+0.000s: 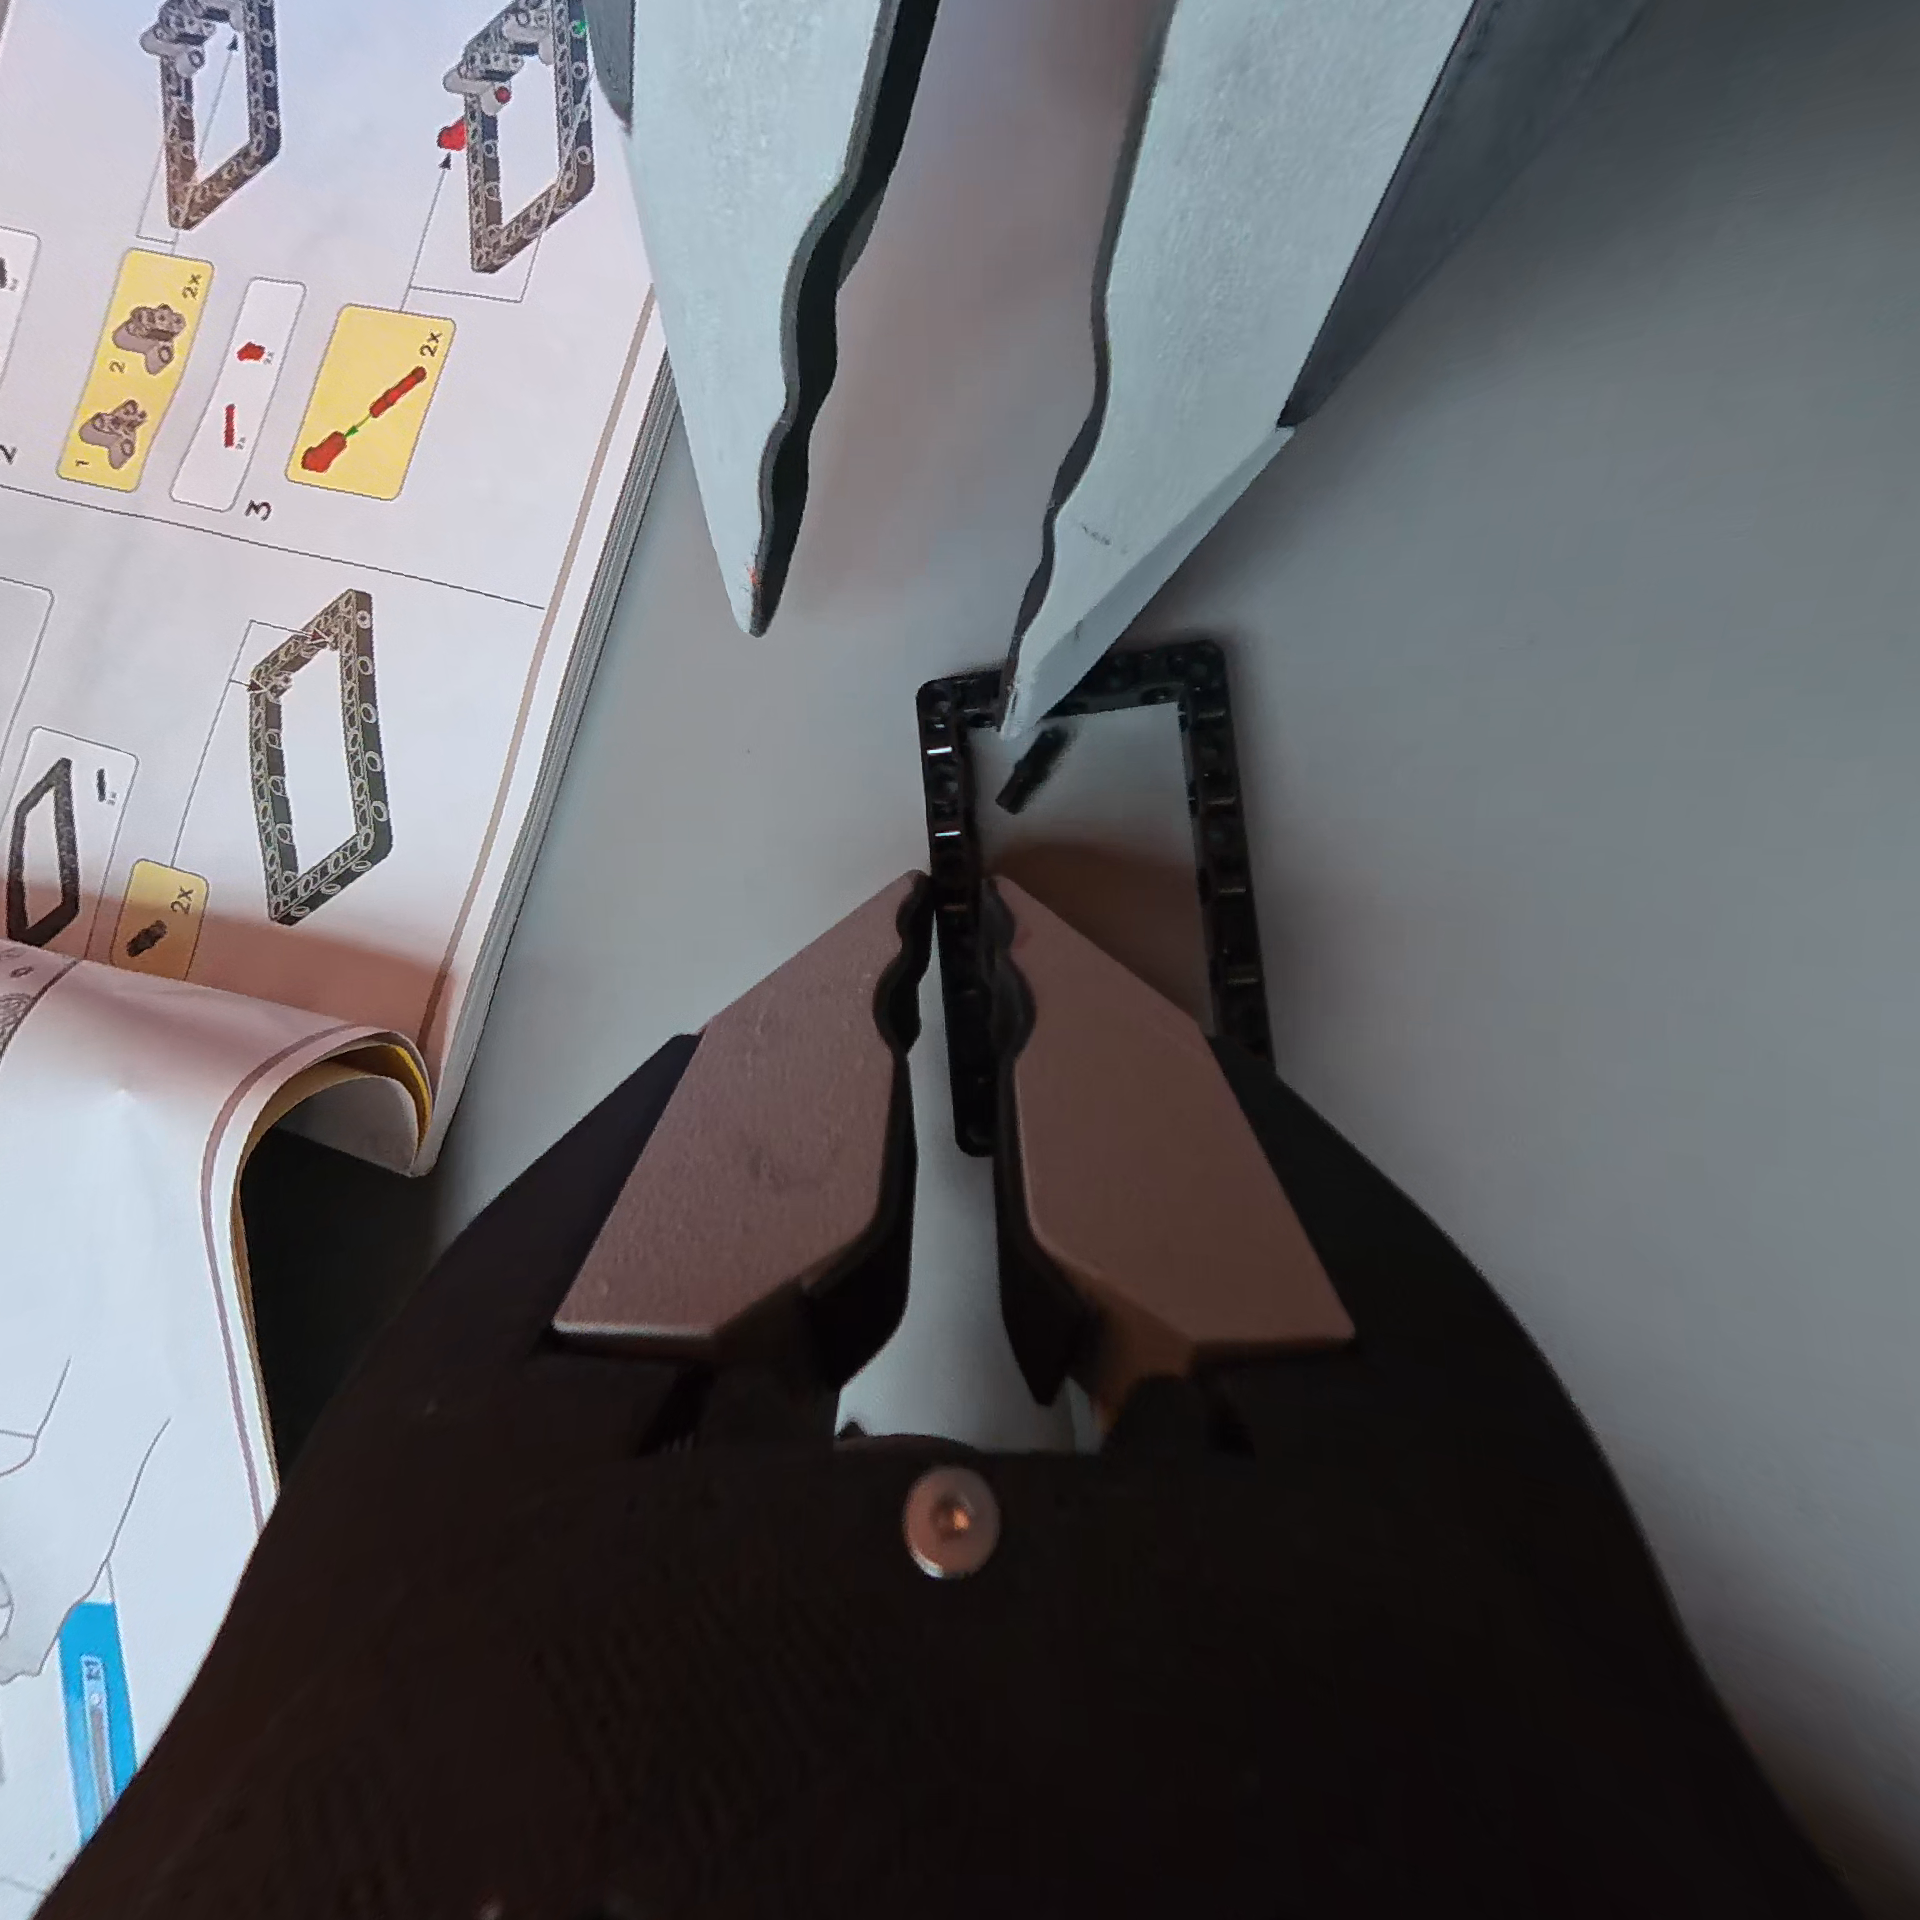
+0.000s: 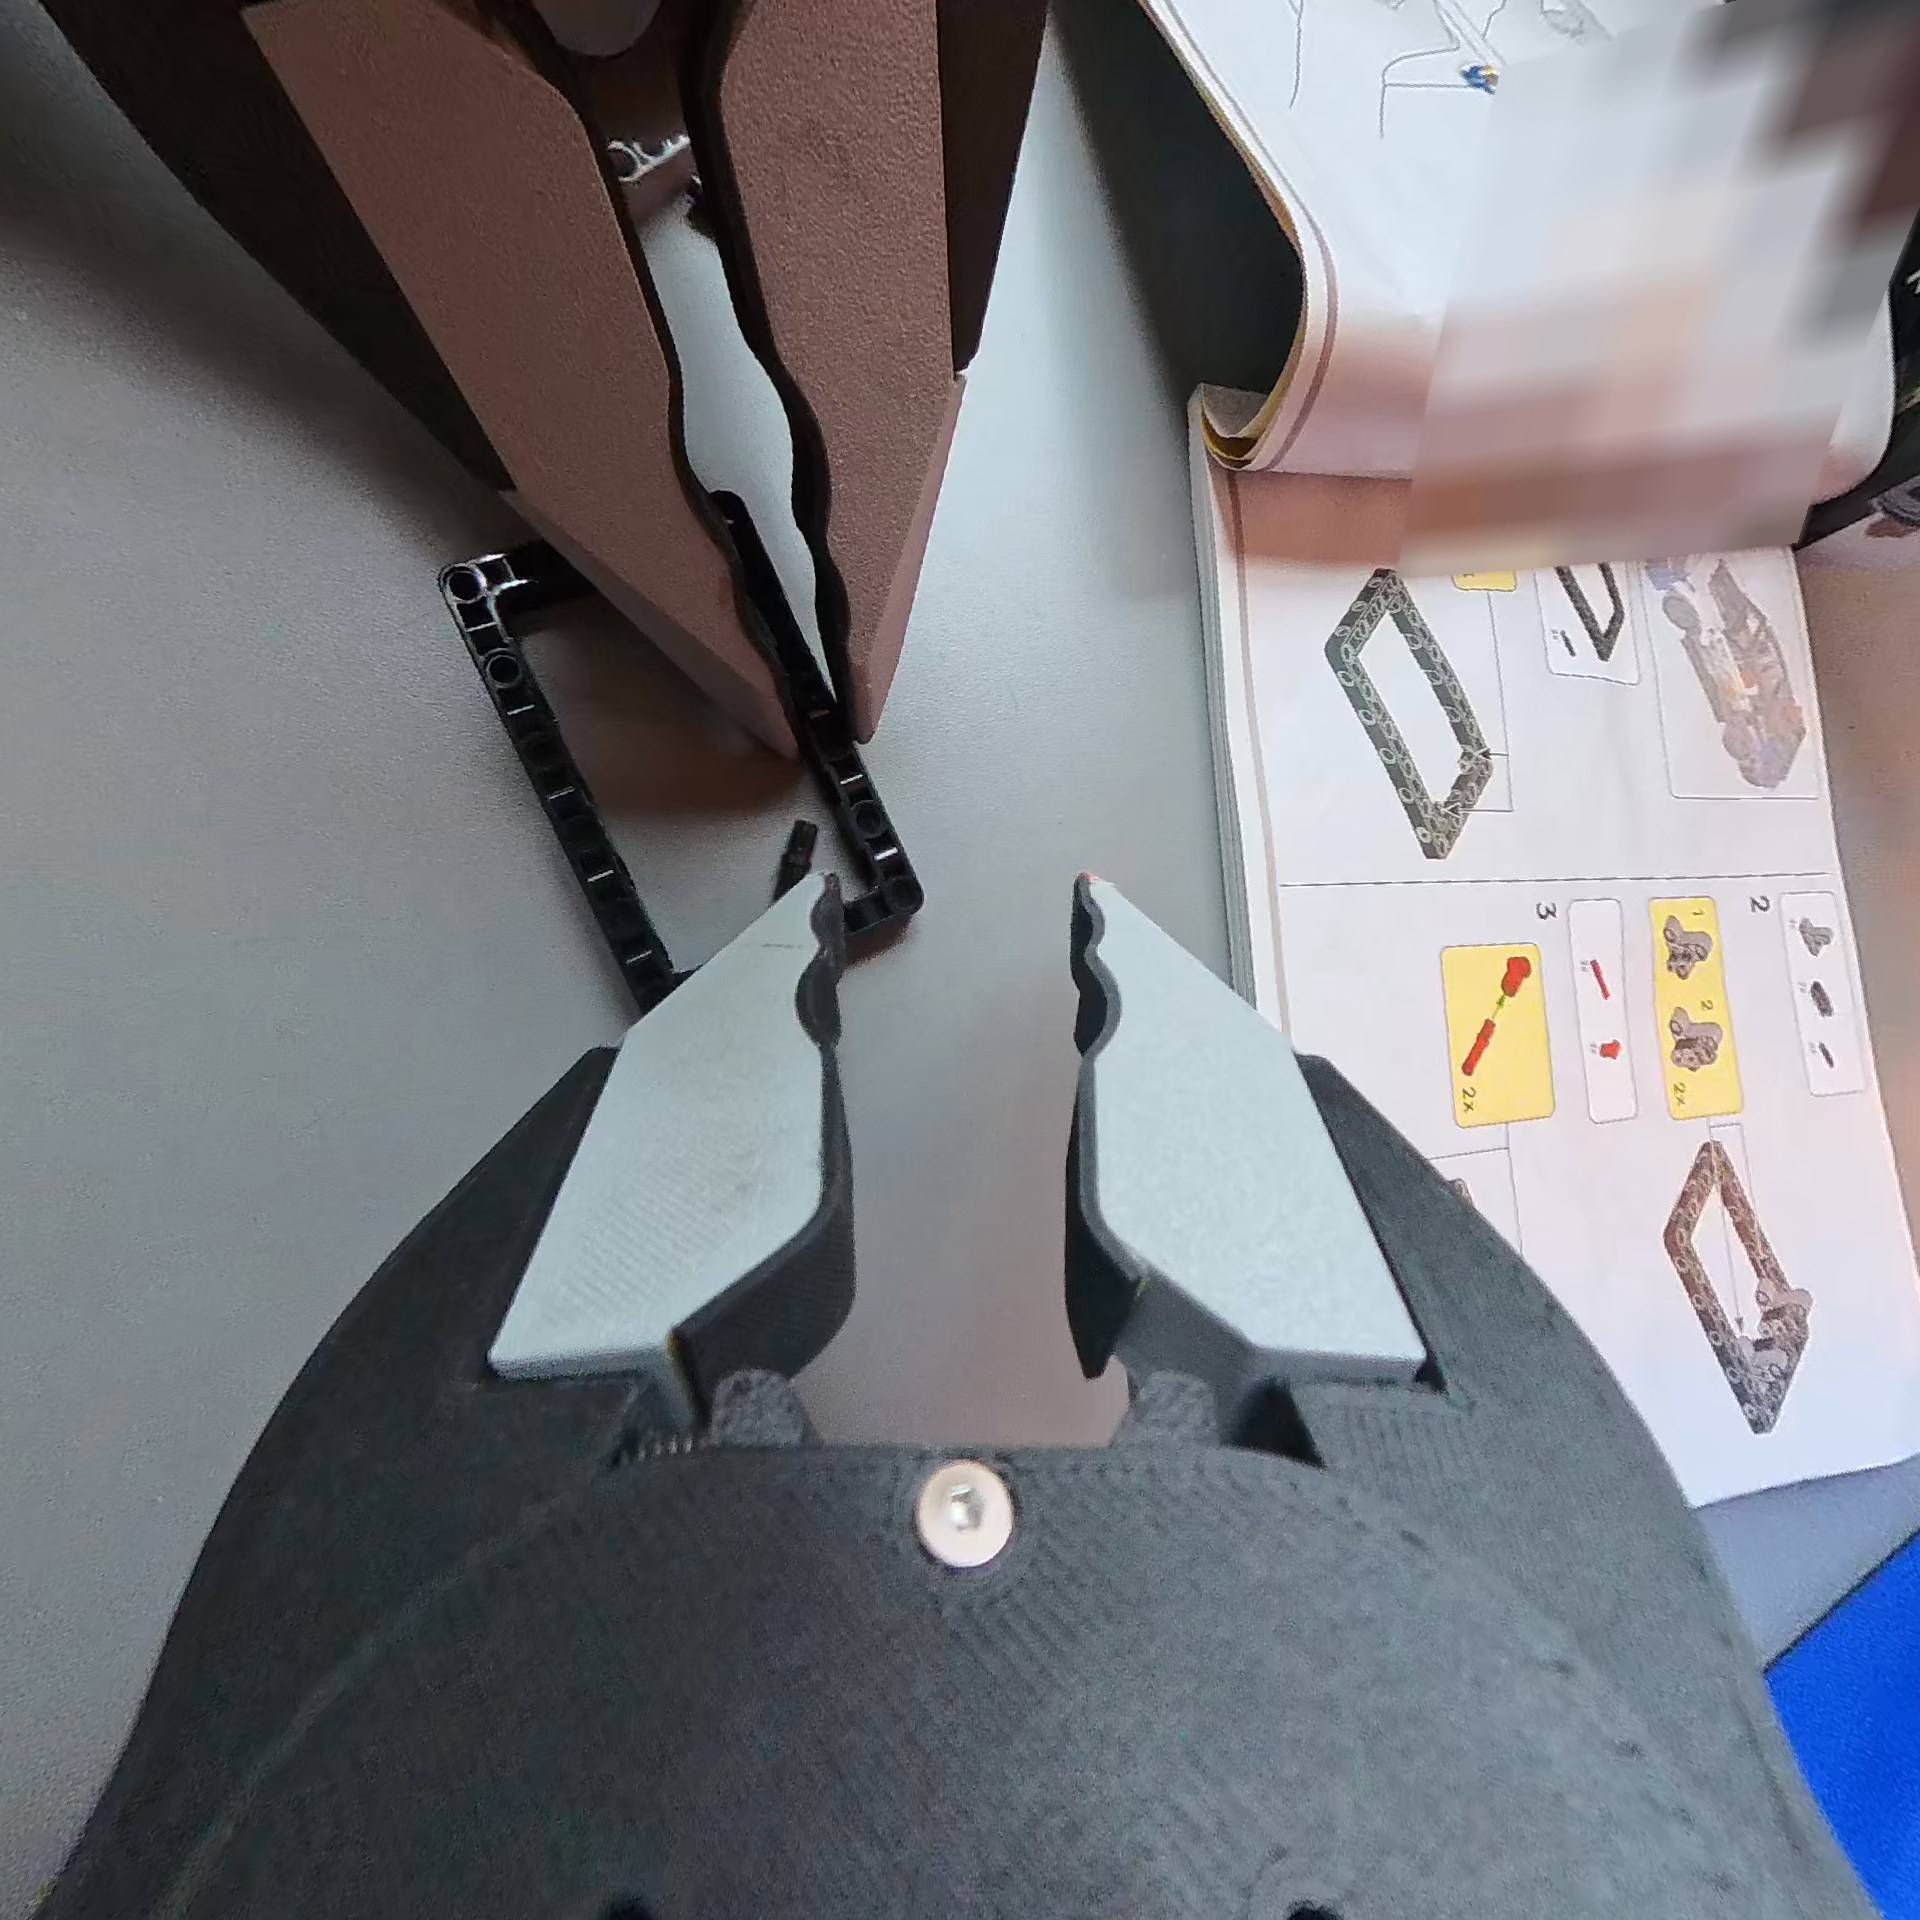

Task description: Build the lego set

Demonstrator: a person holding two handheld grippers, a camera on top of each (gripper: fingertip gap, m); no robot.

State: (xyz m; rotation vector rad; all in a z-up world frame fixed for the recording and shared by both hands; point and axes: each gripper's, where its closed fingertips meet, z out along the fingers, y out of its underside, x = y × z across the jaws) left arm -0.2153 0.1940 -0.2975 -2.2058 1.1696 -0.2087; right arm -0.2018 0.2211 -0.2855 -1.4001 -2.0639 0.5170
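A black rectangular Lego frame lies flat on the grey table. My left gripper, with brown fingers, is shut on one long side of the frame. A small black pin lies loose inside the frame. My right gripper, with grey fingers, is open and empty, and one fingertip sits over the frame's far short side beside the pin. In the right wrist view the frame, the pin, the open right gripper and the left gripper all show.
An open instruction booklet lies beside the frame, also in the right wrist view, with a curled page at its edge. A blue object shows at the lower right. Bare grey table lies on the other side.
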